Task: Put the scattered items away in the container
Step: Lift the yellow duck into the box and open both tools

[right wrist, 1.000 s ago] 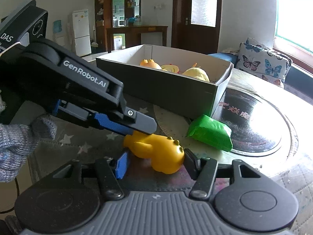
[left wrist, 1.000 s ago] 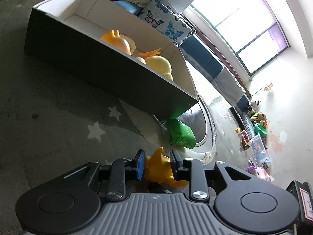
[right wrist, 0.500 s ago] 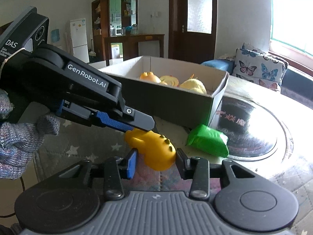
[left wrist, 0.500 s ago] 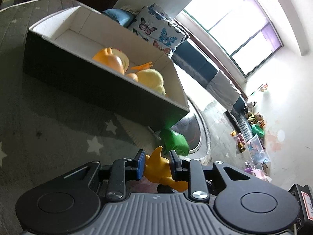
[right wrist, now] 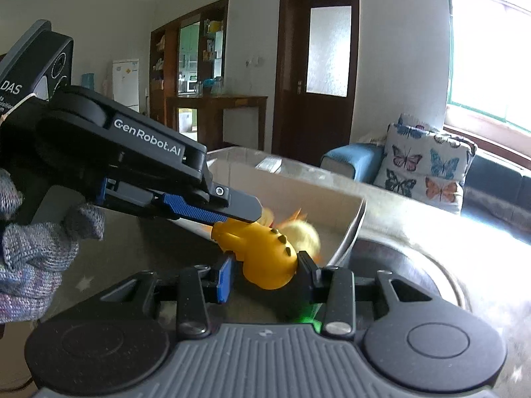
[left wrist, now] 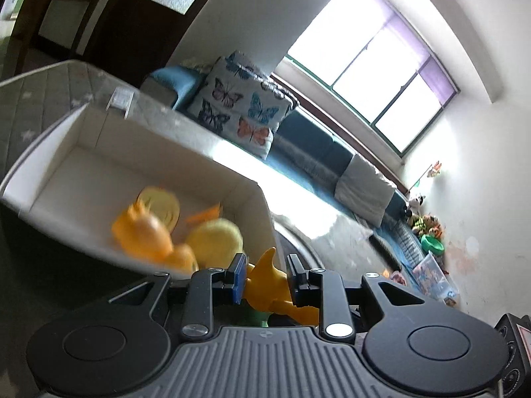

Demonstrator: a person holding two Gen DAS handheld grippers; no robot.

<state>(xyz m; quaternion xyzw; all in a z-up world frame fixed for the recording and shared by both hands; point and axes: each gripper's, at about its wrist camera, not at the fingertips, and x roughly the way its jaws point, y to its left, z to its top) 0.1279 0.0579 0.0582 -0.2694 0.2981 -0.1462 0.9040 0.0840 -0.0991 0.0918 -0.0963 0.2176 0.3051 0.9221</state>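
Observation:
A yellow toy dinosaur (right wrist: pixel 265 252) hangs in the air, held from both ends. My right gripper (right wrist: pixel 265 267) is shut on its spiked body. My left gripper (left wrist: pixel 265 265) is shut on its narrow tail end (left wrist: pixel 265 275); in the right wrist view one of its fingers (right wrist: pixel 212 207) reaches in from the left, above the toy. Just beyond stands the open cardboard box (left wrist: pixel 132 142), white inside. It holds an orange toy (left wrist: pixel 146 232) and a yellow plush (left wrist: pixel 215 238), both blurred. A green packet (right wrist: pixel 305 318) lies below the toy, mostly hidden by my gripper.
A gloved hand (right wrist: pixel 33 255) grips the left tool. The box stands on a grey star-patterned cloth (left wrist: pixel 30 106). A butterfly cushion (right wrist: pixel 424 165) and a dark sofa (left wrist: pixel 315 152) lie behind. Small toys (left wrist: pixel 428 232) line the far wall.
Both grippers have closed on the yellow dinosaur and lifted it off the cloth. The box now sits lower and nearer in both views, and the green packet has dropped beneath the grippers.

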